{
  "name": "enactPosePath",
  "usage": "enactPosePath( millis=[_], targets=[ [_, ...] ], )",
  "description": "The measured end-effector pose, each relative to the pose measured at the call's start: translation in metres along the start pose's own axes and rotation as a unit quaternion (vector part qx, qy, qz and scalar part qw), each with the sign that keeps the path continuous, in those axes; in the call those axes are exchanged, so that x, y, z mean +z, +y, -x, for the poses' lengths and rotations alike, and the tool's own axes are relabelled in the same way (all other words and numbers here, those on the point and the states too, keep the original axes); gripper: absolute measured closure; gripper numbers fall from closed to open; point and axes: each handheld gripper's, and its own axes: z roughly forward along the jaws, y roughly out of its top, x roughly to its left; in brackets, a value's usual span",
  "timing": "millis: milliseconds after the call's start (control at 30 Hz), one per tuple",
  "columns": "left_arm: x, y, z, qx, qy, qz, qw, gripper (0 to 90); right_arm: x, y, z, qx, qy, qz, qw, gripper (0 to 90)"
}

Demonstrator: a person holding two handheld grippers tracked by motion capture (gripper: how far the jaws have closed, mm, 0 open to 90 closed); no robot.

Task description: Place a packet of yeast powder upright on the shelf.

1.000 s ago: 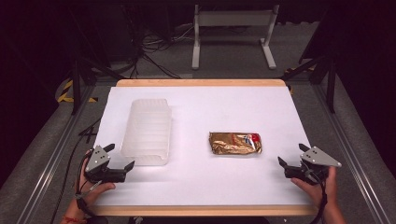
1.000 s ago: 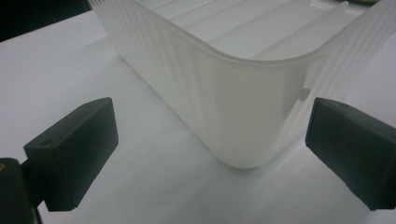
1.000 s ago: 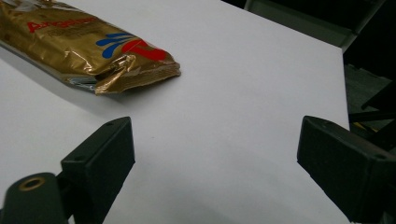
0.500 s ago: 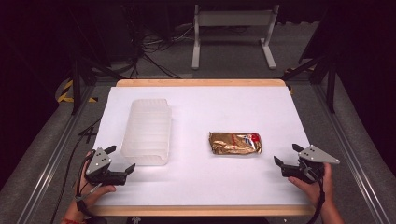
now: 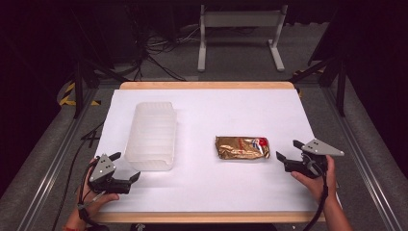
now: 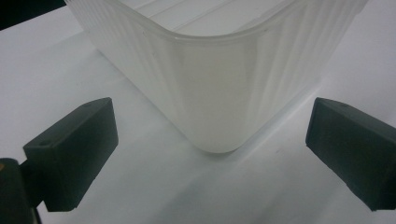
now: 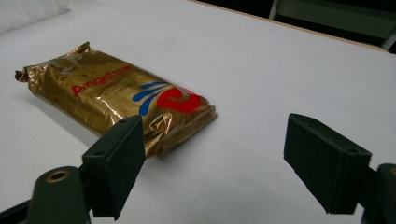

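A gold foil packet with red and blue print lies flat on the white table, right of centre. My right gripper is just to its right and points at it. Its jaws stand open, have just been closing a little, and hold nothing. In the right gripper view the packet lies just ahead of the right gripper, nearer the left jaw. A translucent ribbed plastic container stands left of centre. My left gripper is open at its near left corner. The container corner faces the left gripper, apart from both jaws.
The table has a wooden rim at the back and front. A white metal stand and cables lie on the floor behind it. Metal rails run along both sides. A wide bare stretch lies between container and packet.
My right gripper has moved left, closer to the gold packet, and risen slightly. The left gripper, the container and the packet have stayed where they were.
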Motion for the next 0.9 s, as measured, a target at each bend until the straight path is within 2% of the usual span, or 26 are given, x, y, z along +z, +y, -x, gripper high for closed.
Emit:
enactPosePath(
  millis=[67, 133, 167, 200, 267, 300, 367, 433, 633, 667, 767, 867, 900],
  targets=[
    [0.001, 0.0, 0.001, 0.0, -0.001, -0.001, 1.0, 3.2, 0.007, 0.009, -0.002, -0.006, -0.004, -0.008, 0.9999, 20.9],
    [0.001, 0.0, 0.001, -0.002, -0.002, -0.003, 1.0, 3.2, 0.01, 0.011, -0.002, 0.002, -0.003, -0.009, 1.0, 21.1],
    [0.002, 0.001, 0.001, 0.0, 0.0, -0.002, 1.0, 3.3, 0.015, 0.016, -0.002, 0.022, 0.002, -0.007, 0.9997, 21.1],
    [0.001, 0.001, 0.002, 0.0, -0.002, -0.002, 1.0, 3.2, 0.018, 0.018, -0.003, 0.031, 0.006, -0.004, 0.9995, 21.1],
    [0.002, 0.001, 0.002, 0.002, -0.001, -0.001, 1.0, 3.3, 0.02, 0.02, -0.005, 0.032, 0.007, -0.005, 0.9994, 21.1],
    [0.002, 0.001, 0.002, 0.0, 0.0, -0.002, 1.0, 3.2, 0.026, 0.021, -0.008, 0.028, 0.006, -0.018, 0.9994, 21.1],
    [0.002, 0.001, 0.002, 0.001, 0.001, -0.003, 1.0, 3.2, 0.034, 0.024, -0.01, 0.038, 0.018, -0.029, 0.9987, 23.6],
    [0.002, 0.001, 0.003, 0.004, -0.001, -0.002, 1.0, 3.3, 0.038, 0.026, -0.012, 0.037, 0.022, -0.033, 0.9985, 25.4],
    [0.001, 0.001, 0.003, 0.004, -0.002, -0.003, 1.0, 3.2, 0.049, 0.021, -0.015, 0.049, 0.036, -0.032, 0.9976, 26.7],
    [0.001, 0.001, 0.003, 0.007, -0.002, -0.004, 1.0, 3.2, 0.052, 0.02, -0.015, 0.051, 0.044, -0.035, 0.9971, 26.7],
    [0.001, 0.001, 0.003, 0.014, -0.005, -0.004, 0.9999, 3.3, 0.058, 0.016, -0.017, 0.042, 0.039, -0.054, 0.9969, 29.2],
    [0.0, 0.001, 0.003, 0.01, -0.005, -0.002, 0.9999, 3.3, 0.063, 0.008, -0.016, 0.037, 0.044, -0.071, 0.9958, 33.1],
    [0.0, 0.001, 0.004, 0.01, -0.005, -0.002, 0.9999, 3.2, 0.063, 0.007, -0.014, 0.05, 0.048, -0.071, 0.9951, 33.7]
  ],
)
